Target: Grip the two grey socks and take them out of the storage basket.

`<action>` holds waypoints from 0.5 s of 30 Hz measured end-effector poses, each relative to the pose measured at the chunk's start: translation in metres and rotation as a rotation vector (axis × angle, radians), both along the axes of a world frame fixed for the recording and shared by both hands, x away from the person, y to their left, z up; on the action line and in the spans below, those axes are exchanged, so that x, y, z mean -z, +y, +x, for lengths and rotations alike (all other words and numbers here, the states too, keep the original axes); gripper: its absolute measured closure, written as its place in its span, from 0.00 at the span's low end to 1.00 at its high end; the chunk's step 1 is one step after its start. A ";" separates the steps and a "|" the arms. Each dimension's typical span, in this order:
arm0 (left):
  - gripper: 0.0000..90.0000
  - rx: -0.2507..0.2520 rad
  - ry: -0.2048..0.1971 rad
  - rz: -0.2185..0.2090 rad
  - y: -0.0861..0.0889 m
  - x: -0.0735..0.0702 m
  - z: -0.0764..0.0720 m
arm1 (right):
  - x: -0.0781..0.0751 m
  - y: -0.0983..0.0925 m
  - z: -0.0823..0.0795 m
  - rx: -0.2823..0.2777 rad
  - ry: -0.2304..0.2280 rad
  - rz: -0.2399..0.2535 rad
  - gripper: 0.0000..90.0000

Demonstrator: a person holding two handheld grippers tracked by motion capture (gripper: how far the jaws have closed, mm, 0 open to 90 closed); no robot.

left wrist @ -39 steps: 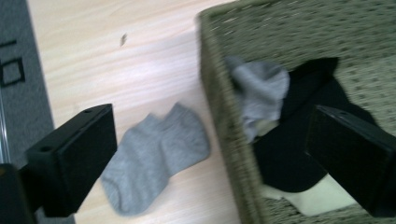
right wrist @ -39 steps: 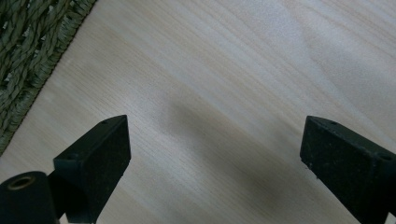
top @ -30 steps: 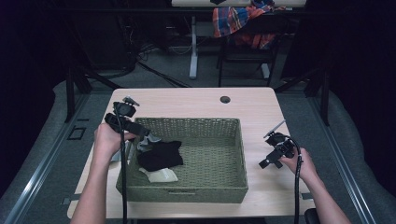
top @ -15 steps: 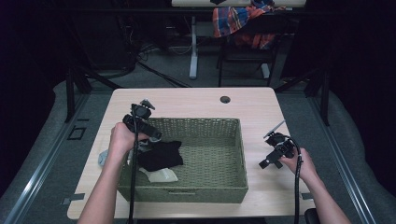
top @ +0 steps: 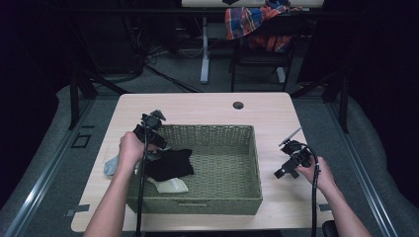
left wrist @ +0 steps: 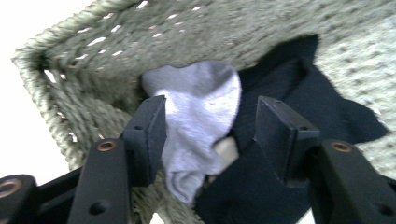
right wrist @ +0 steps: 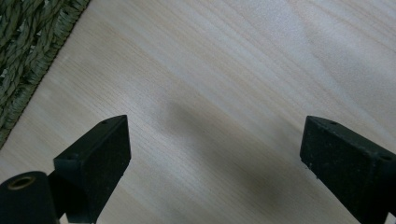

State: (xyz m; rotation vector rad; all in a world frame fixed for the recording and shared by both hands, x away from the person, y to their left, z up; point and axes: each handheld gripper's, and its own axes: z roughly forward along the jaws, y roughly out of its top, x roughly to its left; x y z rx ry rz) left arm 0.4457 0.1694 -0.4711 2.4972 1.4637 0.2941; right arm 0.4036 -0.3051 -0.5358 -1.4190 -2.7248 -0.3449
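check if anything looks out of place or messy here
A light grey sock hangs over the left wall of the woven basket, half in and half out. A black cloth and a pale one lie crumpled inside. The left gripper has just been closing around the sock and black cloth.

You get no readable text, label, brand, number or sign anywhere here: nothing on the basket (top: 212, 200), the socks or the table (top: 197, 106).
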 end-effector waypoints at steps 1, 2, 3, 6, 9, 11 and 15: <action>0.53 -0.001 0.006 0.002 0.000 0.001 0.000 | 0.000 0.000 0.000 0.001 -0.001 0.002 0.09; 0.57 0.000 0.011 0.014 0.000 0.003 0.000 | 0.000 0.000 0.000 0.002 -0.002 0.002 0.09; 0.57 -0.001 0.015 0.023 0.000 0.004 0.000 | 0.000 0.000 0.000 0.002 -0.001 0.001 0.09; 0.64 0.003 0.014 0.040 -0.002 0.006 0.000 | 0.002 0.001 -0.002 0.026 -0.017 0.019 0.09; 0.75 0.012 0.025 0.042 -0.003 0.008 0.000 | 0.002 0.001 -0.002 0.027 -0.018 0.020 0.09; 0.80 0.015 0.037 0.048 -0.002 0.010 -0.001 | 0.002 0.001 -0.002 0.027 -0.019 0.019 0.09; 0.90 0.024 0.042 0.056 -0.001 0.011 -0.002 | -0.001 0.000 0.000 -0.006 -0.005 -0.008 0.09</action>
